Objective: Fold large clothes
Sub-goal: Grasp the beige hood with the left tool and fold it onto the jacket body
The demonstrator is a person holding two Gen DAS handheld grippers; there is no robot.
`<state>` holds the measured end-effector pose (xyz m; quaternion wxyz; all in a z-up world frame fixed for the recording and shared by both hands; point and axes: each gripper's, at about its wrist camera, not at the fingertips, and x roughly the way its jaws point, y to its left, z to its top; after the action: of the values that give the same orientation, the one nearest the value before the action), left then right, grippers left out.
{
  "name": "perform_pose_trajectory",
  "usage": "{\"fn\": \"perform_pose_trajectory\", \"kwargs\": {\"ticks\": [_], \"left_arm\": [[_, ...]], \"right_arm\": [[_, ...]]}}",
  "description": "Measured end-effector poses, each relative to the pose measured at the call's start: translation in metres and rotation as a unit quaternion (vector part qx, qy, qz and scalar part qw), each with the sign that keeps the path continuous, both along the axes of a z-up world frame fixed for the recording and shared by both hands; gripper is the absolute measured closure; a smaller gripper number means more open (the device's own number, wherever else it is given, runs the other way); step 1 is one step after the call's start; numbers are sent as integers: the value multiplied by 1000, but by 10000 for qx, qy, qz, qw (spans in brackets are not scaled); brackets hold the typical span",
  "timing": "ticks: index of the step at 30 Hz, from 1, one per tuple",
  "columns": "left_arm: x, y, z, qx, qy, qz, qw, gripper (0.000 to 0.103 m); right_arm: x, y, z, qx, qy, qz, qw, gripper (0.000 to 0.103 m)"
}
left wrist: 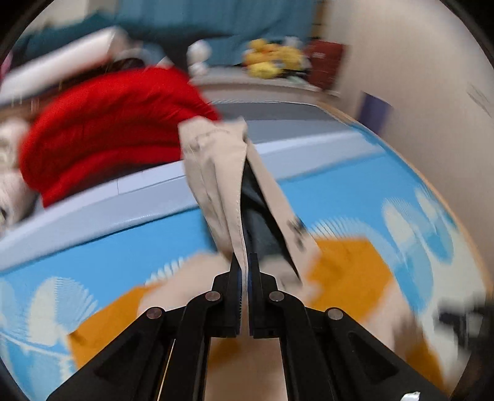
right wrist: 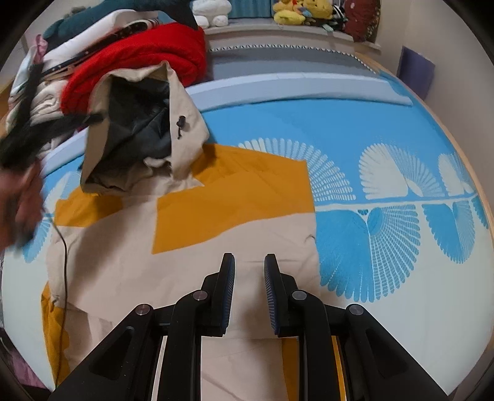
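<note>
A beige and orange hooded jacket (right wrist: 185, 246) lies spread on the blue patterned bed. Its beige hood (right wrist: 139, 129), with a dark lining, is lifted above the jacket body. My left gripper (left wrist: 246, 265) is shut on the hood's edge (left wrist: 222, 185) and holds it up; the left wrist view is blurred. In the right wrist view the left gripper (right wrist: 46, 129) shows as a dark blur at the hood's left side. My right gripper (right wrist: 249, 262) is open and empty, just above the beige lower part of the jacket.
A pile of clothes with a red knit garment (right wrist: 139, 52) on top sits at the far left of the bed. Yellow plush toys (right wrist: 302, 9) line the back ledge. A wall (right wrist: 463, 77) runs along the bed's right side. The blue sheet (right wrist: 386, 129) lies right of the jacket.
</note>
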<state>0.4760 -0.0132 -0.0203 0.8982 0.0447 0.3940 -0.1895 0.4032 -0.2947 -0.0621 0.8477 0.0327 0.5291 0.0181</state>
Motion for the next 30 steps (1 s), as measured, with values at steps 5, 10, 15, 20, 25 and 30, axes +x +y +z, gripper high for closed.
{"fn": "perform_pose_trajectory", "kwargs": {"ticks": [5, 10, 15, 20, 25, 30], "left_arm": [[-128, 8, 1, 450, -34, -196, 9988, 102], [-191, 24, -28, 782, 814, 175, 9934, 95], [-193, 56, -13, -309, 851, 1017, 9907, 76], [-154, 66, -38, -1000, 1219, 1428, 9771, 73], [-137, 43, -51, -803, 1421, 1262, 9785, 65], [-127, 64, -89, -1272, 2295, 1822, 9476, 65]], "right_arm": [[-10, 6, 19, 233, -176, 3, 9996, 82], [-24, 13, 37, 384, -440, 74, 9983, 82], [-32, 16, 38, 618, -510, 71, 9968, 81], [-28, 23, 30, 1010, -398, 139, 9940, 80], [-14, 37, 17, 1780, -214, 372, 9831, 71], [4, 55, -13, 2325, 248, 385, 9715, 54]]}}
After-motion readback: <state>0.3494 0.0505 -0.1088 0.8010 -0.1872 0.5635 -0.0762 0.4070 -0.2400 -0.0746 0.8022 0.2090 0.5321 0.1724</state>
